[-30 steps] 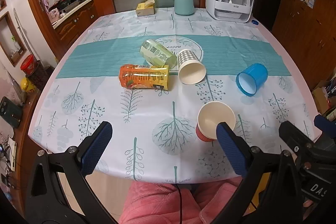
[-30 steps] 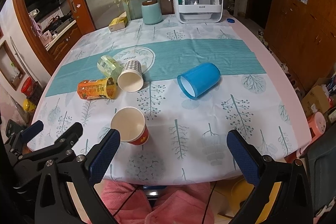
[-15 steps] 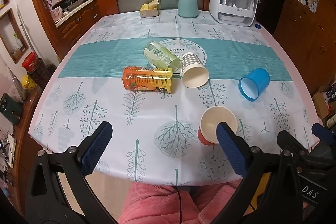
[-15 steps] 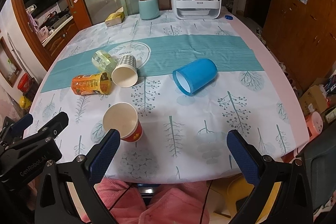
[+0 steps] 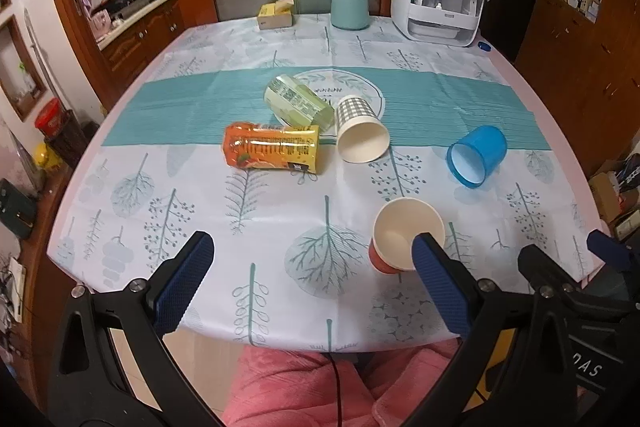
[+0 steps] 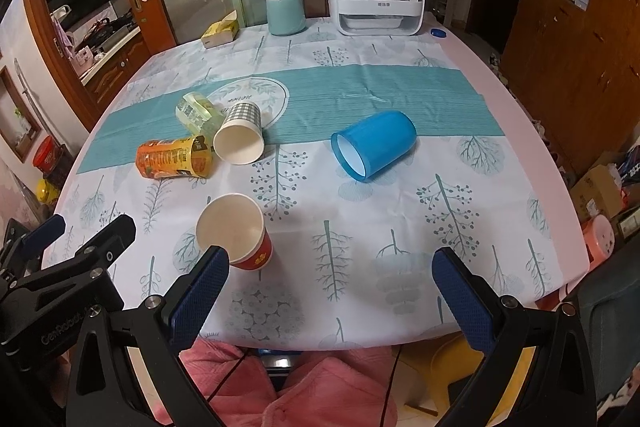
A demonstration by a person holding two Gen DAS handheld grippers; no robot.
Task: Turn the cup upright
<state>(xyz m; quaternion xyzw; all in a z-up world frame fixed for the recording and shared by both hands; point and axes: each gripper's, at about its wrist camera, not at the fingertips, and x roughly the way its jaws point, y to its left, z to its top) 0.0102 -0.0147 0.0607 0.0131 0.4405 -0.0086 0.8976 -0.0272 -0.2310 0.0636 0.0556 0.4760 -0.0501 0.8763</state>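
- Both my grippers hang at the near edge of the tabletop [image 5: 132,131], above my lap. The left gripper [image 5: 306,277] has its jaws wide with nothing between them; the right gripper [image 6: 330,293] is just as wide and empty.
- Cups on their sides: the blue cup [image 6: 372,149] right of centre, the checked cup [image 5: 360,135] mid-table, the orange cup [image 5: 272,149] and the green cup [image 5: 298,103] touching it or nearly so. The red cup [image 6: 236,231] is nearest me and looks upright, though the lens bends it, so I judge rather than know.
- The task names no particular cup. I take the blue one as the likely target for the right gripper, since it lies apart from the others; that is a guess.
- Risk: a round cup on its side will roll if one finger touches before the other, and the blue one could run toward the right edge.
- Risk: paper walls crush under a hard squeeze, so the checked cup needs a light grip.
- Risk: reaching for the middle cluster, I could knock the orange or green cup, or clip the red cup on the way past.
- Risk: the cloth may drag under a sliding finger.
- Hidden: the red cup's rim is partly covered by a left finger in the left view and by a right finger in the right view. I cannot read the cup labels, nor see whether any cup holds anything.
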